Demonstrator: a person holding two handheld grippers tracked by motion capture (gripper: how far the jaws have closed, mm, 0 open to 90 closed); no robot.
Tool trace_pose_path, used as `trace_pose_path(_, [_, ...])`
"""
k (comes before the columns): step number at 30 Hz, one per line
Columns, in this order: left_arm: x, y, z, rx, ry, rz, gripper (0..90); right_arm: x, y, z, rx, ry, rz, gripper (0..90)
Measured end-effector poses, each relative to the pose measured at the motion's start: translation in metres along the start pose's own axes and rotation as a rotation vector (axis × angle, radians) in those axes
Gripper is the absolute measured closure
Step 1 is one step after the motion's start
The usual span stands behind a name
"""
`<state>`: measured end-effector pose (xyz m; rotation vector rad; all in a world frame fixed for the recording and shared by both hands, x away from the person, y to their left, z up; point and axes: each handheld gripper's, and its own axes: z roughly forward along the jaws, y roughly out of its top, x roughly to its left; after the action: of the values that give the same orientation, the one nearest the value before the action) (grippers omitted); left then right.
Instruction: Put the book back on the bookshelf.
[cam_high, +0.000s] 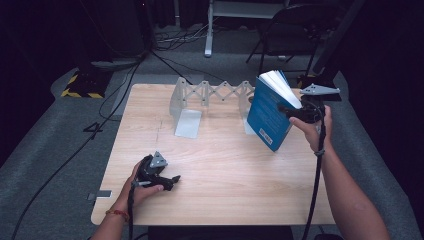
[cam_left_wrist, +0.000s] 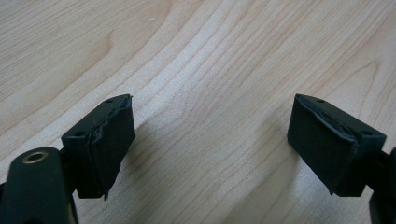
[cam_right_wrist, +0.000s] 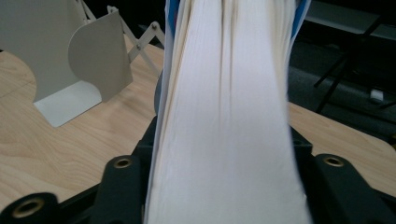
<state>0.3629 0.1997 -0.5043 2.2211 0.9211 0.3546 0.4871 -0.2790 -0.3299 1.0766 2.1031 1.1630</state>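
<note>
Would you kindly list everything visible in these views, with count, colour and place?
book: one, blue cover with white pages, tilted, above the right part of the table, between the right gripper's jaws.
bookend rack: one, pale grey, expanding, standing at the table's far edge, left of the book.
table: one, light wood, centre of the high view.
folding chair: one, dark, on the floor beyond the table.
cables: several, black, across the grey floor at left.
left gripper: one, black, resting low on the table's near left, jaws apart with nothing between.
right gripper: one, black, raised at the right, closed on the book's page edge.
</note>
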Motion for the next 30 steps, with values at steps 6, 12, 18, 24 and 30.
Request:
trace_pose_path(6, [0.0, 0.0, 0.0, 0.003, -0.003, 0.0, 15.4, -0.003, 0.026, 0.005, 0.102, 0.062, -0.026, 44.4])
trace_pose_path(12, [0.0, 0.0, 0.0, 0.004, -0.005, 0.001, 15.4, -0.006, 0.044, 0.014, 0.164, 0.084, -0.044, 46.0])
trace_pose_path(18, [0.0, 0.0, 0.0, 0.002, -0.003, 0.0, 15.4, -0.01, 0.053, 0.019, 0.223, 0.096, -0.056, 56.8])
trace_pose_path(24, [0.0, 0.0, 0.0, 0.004, -0.005, 0.001, 15.4, -0.007, 0.057, 0.02, 0.246, 0.091, -0.064, 60.3])
trace_pose_path(30, [0.0, 0.0, 0.0, 0.004, -0.006, 0.001, 15.4, -0.002, 0.06, 0.02, 0.242, 0.059, -0.063, 60.6])
